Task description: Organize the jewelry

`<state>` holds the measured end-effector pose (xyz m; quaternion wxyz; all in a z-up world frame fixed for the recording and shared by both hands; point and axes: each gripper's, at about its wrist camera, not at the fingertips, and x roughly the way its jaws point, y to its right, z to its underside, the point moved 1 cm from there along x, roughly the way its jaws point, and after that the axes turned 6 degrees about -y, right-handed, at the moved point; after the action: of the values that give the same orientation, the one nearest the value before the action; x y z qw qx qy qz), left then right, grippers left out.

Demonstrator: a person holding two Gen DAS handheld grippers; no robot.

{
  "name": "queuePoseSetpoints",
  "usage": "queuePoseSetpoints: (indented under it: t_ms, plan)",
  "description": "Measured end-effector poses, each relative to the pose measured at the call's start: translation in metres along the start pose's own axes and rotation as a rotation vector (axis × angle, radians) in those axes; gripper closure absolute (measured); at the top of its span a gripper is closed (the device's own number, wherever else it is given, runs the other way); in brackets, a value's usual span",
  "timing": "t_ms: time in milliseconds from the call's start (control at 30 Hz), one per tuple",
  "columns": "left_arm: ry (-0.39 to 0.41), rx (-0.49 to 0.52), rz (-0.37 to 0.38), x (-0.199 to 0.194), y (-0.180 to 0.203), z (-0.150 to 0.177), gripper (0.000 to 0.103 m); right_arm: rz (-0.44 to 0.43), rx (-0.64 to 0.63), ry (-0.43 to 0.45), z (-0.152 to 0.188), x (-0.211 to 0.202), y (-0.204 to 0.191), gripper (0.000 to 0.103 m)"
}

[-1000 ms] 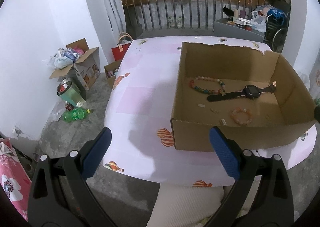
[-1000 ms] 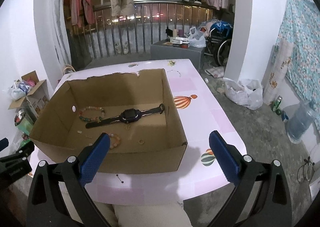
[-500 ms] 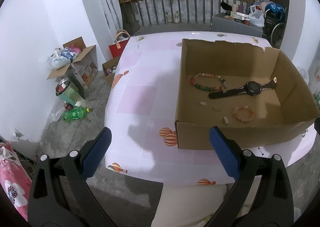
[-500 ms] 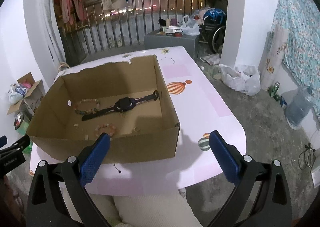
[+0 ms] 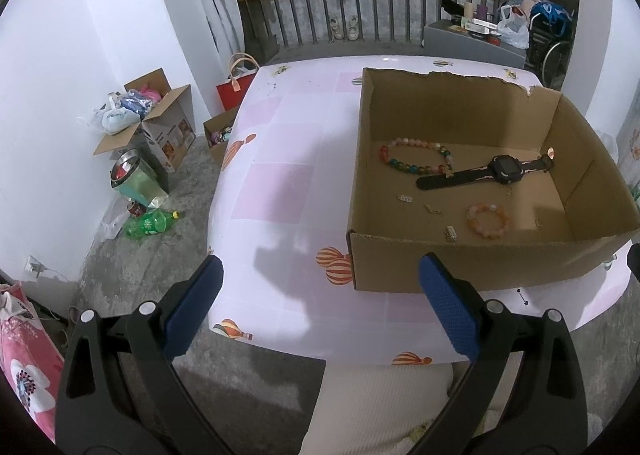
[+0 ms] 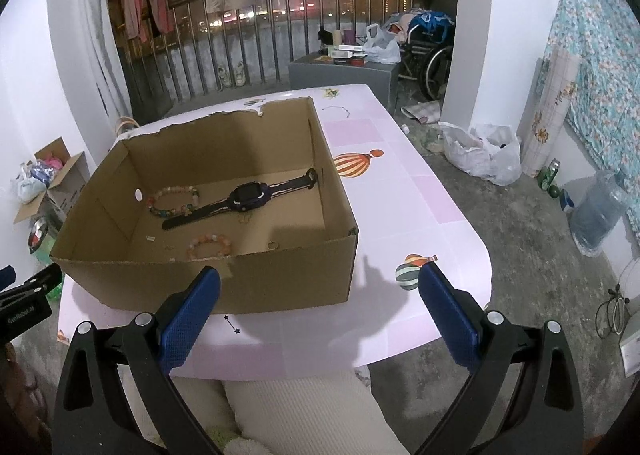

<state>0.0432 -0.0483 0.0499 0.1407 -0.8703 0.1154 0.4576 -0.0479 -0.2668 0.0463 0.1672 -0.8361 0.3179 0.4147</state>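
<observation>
Left to right: the left gripper [image 5: 320,307], released and empty, hangs near the table [image 5: 280,183] edge; the cardboard box [image 5: 472,267] holds a multicoloured bead bracelet [image 5: 412,154], a black watch [image 5: 505,170], an orange bead bracelet [image 5: 488,220] and small scattered pieces. The right gripper [image 6: 318,307] is likewise spread and empty. Risk: the tall near wall may snag descending fingers, and wide pads could miss the tiny pieces.

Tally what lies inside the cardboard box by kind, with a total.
Bead bracelets: 2, a multicoloured bracelet and a smaller orange bracelet
Wristwatches: 1, a black watch
Rings: 1, a small ring
Tiny metal pieces: at least 4, such as a clasp piece, too small to identify
Total: at least 8
</observation>
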Motion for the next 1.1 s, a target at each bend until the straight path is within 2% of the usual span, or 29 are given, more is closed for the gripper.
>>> queuePoseSetpoints:
  t_ms: [1100]
  plan:
    - [-0.003, -0.025, -0.018, -0.0027, 0.0016, -0.0021, 0.008, -0.039, -0.044, -0.006, -0.0064, 0.0037, -0.0075, 0.007]
